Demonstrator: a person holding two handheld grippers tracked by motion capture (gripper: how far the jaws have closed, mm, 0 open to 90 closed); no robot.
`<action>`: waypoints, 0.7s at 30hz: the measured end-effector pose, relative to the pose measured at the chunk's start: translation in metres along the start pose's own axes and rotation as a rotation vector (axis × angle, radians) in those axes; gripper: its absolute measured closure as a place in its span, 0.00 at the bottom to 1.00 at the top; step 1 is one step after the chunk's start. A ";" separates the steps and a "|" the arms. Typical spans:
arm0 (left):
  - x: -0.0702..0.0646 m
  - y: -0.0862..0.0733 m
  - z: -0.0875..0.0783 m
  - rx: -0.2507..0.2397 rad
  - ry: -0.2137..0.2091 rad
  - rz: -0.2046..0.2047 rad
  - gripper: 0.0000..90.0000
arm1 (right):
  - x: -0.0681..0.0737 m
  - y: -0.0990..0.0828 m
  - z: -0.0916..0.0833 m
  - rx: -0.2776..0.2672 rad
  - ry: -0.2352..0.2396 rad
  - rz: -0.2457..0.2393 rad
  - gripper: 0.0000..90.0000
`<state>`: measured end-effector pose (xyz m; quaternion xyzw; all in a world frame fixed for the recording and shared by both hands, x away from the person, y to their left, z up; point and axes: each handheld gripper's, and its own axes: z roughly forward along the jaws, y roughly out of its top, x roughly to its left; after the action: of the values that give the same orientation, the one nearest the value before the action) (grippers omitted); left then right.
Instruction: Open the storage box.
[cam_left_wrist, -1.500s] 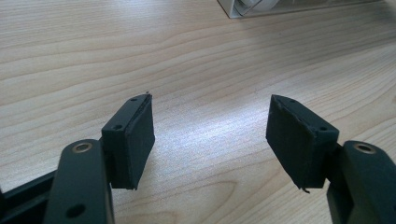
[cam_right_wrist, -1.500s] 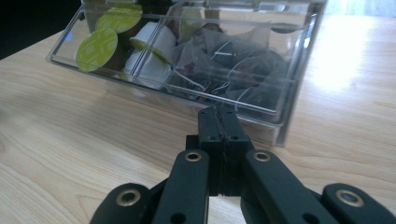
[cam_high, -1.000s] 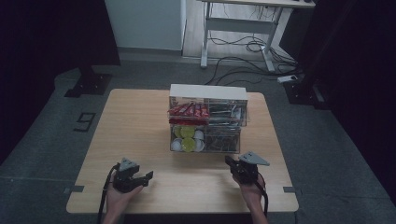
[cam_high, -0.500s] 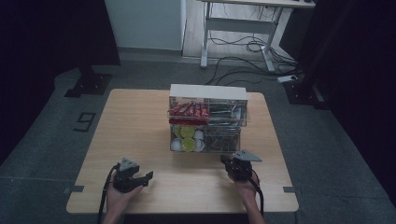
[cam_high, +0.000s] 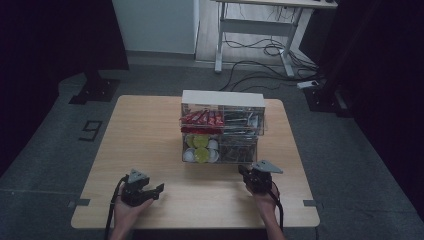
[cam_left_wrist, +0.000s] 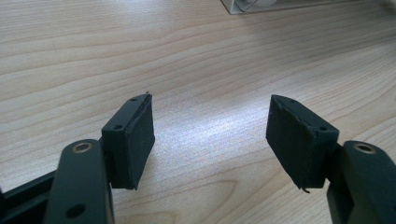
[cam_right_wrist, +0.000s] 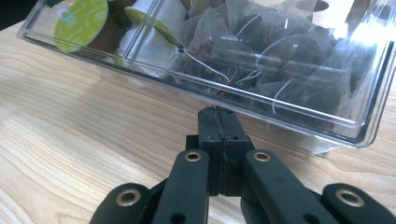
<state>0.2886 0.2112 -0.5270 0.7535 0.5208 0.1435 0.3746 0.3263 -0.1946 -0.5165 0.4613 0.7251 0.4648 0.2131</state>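
- The right gripper (cam_right_wrist: 219, 114) has its jaws pressed flat together with nothing between them, the tips just short of the front wall of the clear plastic organiser (cam_right_wrist: 280, 109), near it but not visibly touching.
- The organiser (cam_high: 222, 131) lies straight ahead of that gripper (cam_high: 248, 173); its long axis runs across the table, side to side, and the gripper faces the right part of its lower front tray.
- Behind that wall sit tea bags (cam_right_wrist: 261, 60) with white strings; further left are coffee capsules (cam_right_wrist: 79, 21) with green lids.
- The right hand (cam_high: 264, 196) is much the nearer to the box, so any next move there is probably its own.
- The left gripper (cam_left_wrist: 210, 133) has its jaws spread wide and empty over bare wooden table (cam_left_wrist: 196, 56).
- In the high view the left gripper (cam_high: 152, 190) sits low at the near edge, well apart from the organiser, angled toward the table's middle.
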 end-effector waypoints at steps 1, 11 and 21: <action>0.000 0.000 0.000 0.000 0.000 0.000 0.36 | 0.000 0.001 -0.001 -0.012 -0.002 0.001 0.99; 0.000 0.000 -0.001 -0.005 0.000 0.000 0.36 | 0.001 0.005 -0.007 -0.038 -0.008 0.004 0.99; 0.000 0.001 -0.003 -0.010 -0.001 -0.002 0.36 | 0.002 0.009 -0.014 -0.069 -0.008 0.007 0.99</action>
<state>0.2876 0.2124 -0.5246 0.7513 0.5205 0.1453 0.3788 0.3199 -0.1984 -0.5016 0.4582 0.7062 0.4883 0.2300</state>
